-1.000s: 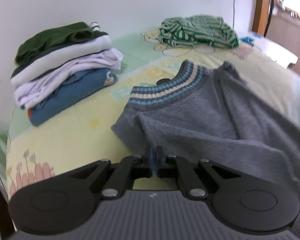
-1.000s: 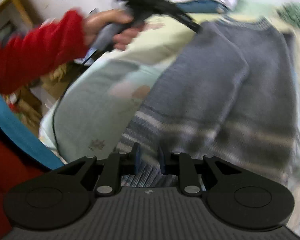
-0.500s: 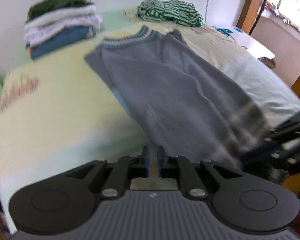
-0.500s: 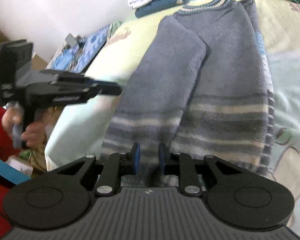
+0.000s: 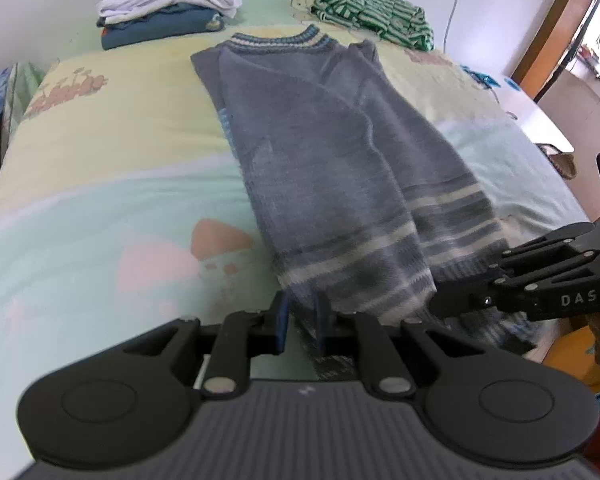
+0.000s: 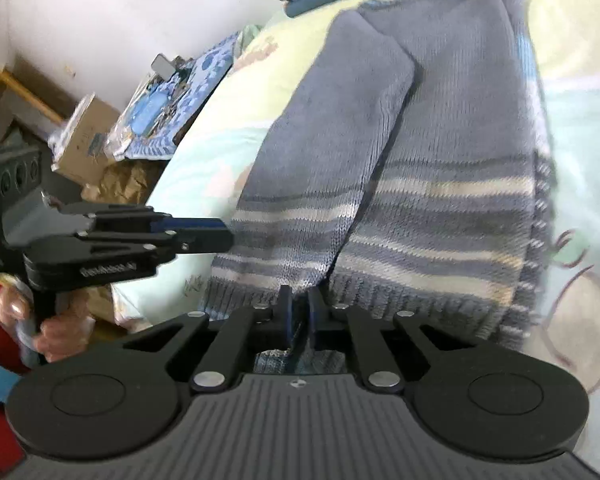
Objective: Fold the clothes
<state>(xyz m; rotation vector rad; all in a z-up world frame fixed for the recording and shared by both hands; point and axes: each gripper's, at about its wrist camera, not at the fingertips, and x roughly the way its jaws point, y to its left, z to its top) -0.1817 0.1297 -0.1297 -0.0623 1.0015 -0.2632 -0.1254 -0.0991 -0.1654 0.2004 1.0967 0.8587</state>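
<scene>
A grey-blue knit sweater [image 5: 340, 152] with cream stripes at the hem lies lengthwise on the bed, collar at the far end, both sides folded in; it also shows in the right wrist view [image 6: 420, 152]. My left gripper [image 5: 302, 308] is open, its fingers straddling the left corner of the hem. My right gripper [image 6: 298, 304] has its jaws close together on the ribbed hem edge. Each gripper shows in the other's view, the right one [image 5: 540, 280] at the hem's right corner, the left one [image 6: 140, 236] at its left side.
A stack of folded clothes [image 5: 168, 4] sits at the far left of the bed, a green striped garment [image 5: 372, 12] at the far right. The pastel bedsheet [image 5: 100, 200] covers the bed. Boxes and clutter [image 6: 112, 136] stand on the floor beside it.
My left gripper has drawn back from the collar end to the near hem and opened slightly. My right gripper has moved onto the hem and its jaws have narrowed.
</scene>
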